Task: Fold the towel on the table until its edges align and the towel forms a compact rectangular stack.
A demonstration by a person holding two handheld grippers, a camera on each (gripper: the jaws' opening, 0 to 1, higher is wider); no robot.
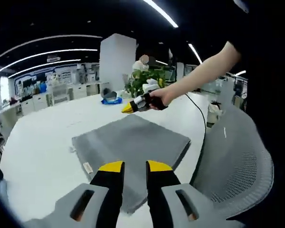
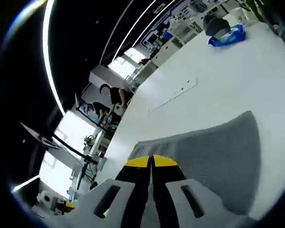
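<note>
1. Grey towel (image 1: 133, 145) lying flat on the white worktop (image 1: 42, 137), folded into a rough rectangle, a small label at its near left edge.
2. Left gripper (image 1: 134, 166) hovering over the towel's near edge, yellow-tipped jaws parted with a clear gap, holding nothing.
3. Right gripper (image 1: 128, 108) seen in the left gripper view beyond the towel's far corner, held in a hand (image 1: 159, 99), raised off the cloth.
4. In the right gripper view, right gripper (image 2: 151, 160) with jaws pressed tip to tip; possibly nothing between them, hard to tell.
5. Same towel (image 2: 218, 147) spread beneath and to the right of those jaws.
6. Blue packet (image 1: 111, 100) and potted plant (image 1: 147, 78) at the worktop's far side, grey mesh chair (image 1: 237, 161) at the right.
</note>
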